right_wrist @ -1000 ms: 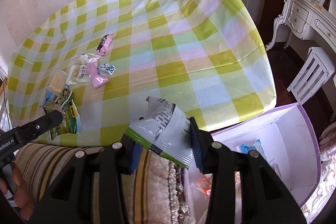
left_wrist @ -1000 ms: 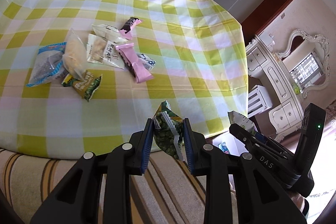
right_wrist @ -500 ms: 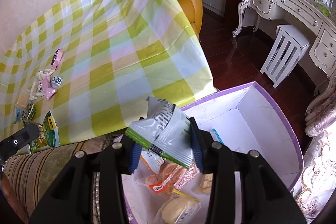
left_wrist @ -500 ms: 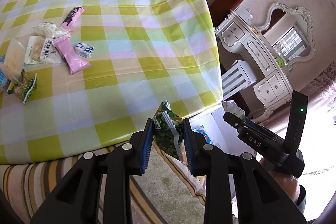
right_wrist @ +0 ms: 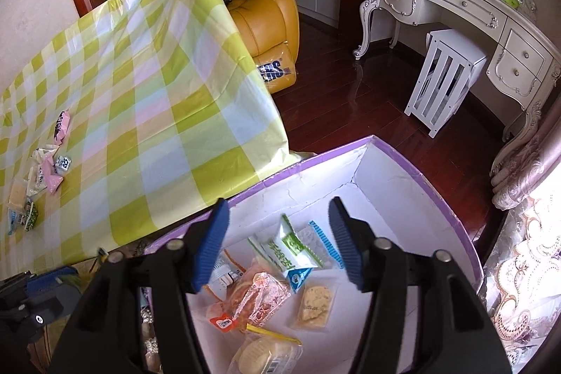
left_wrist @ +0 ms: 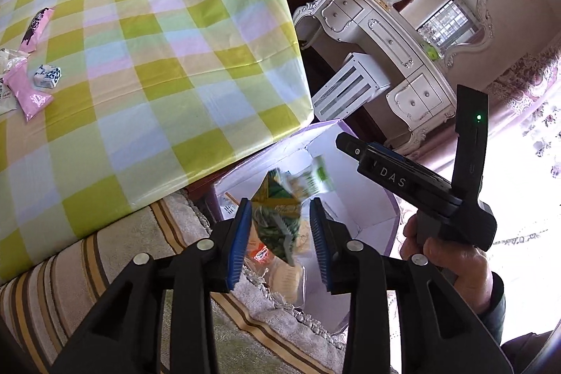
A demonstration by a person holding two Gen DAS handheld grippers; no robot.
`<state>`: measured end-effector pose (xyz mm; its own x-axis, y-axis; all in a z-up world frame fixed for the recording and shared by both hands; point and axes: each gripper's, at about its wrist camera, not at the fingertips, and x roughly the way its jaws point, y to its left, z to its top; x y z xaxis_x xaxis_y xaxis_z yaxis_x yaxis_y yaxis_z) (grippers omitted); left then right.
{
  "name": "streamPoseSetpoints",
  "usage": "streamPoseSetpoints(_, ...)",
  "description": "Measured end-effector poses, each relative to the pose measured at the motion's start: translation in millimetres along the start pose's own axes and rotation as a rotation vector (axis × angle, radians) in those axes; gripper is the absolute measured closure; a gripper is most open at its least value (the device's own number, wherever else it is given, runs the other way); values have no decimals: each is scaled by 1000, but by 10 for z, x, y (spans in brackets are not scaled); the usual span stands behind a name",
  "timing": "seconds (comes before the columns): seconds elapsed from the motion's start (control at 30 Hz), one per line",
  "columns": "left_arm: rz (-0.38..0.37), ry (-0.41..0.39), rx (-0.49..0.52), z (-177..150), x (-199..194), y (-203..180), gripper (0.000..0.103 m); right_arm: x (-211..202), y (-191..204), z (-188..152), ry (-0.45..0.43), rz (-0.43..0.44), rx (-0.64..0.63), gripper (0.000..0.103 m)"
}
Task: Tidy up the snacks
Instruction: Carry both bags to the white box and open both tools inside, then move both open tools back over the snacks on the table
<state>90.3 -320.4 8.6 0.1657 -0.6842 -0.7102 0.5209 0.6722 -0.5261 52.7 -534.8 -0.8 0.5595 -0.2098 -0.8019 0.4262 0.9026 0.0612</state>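
My left gripper (left_wrist: 280,244) hangs over the purple-rimmed white box (left_wrist: 350,195), its jaws opening. A green snack packet (left_wrist: 277,226) is still between the pads, with a gap on its right side. My right gripper (right_wrist: 280,244) is above the same box (right_wrist: 420,170), jaws opening and wide, gripping nothing. A white-and-green packet (right_wrist: 285,249) lies below them among several snacks; in the left wrist view it is a blur (left_wrist: 317,177) in the air. Pink packets (left_wrist: 28,90) and others (right_wrist: 38,181) remain on the checked table (right_wrist: 157,111).
A hand (left_wrist: 452,255) holds the right gripper. A striped, fringed cushion (left_wrist: 105,286) runs between table edge and box. A yellow armchair (right_wrist: 259,6), a white dressing table (right_wrist: 473,16) and a white stool (right_wrist: 445,83) stand on the dark wood floor.
Both grippers swung right, from the table edge to above the box. The right jaws opened and let the white-and-green packet go. The left jaws parted around the green packet.
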Motion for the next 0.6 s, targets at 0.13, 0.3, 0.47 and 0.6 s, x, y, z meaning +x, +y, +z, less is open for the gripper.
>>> streamPoseSetpoints(0.13,-2,-12,-24,4,-27,48,55,-4,-1,9,-1,3,5,30)
streamPoseSetpoints(0.3,4,-20,-26,8,-60,52,55,1,52,17,6,13,0,30)
streamPoseSetpoints(0.47,35,-35,-24,5,-103,68,55,-29,190,22,0,17,-44,30)
streamPoseSetpoints(0.6,49,-56,-41,5,-170,137,55,-47,281,23,-3,34,-63,30)
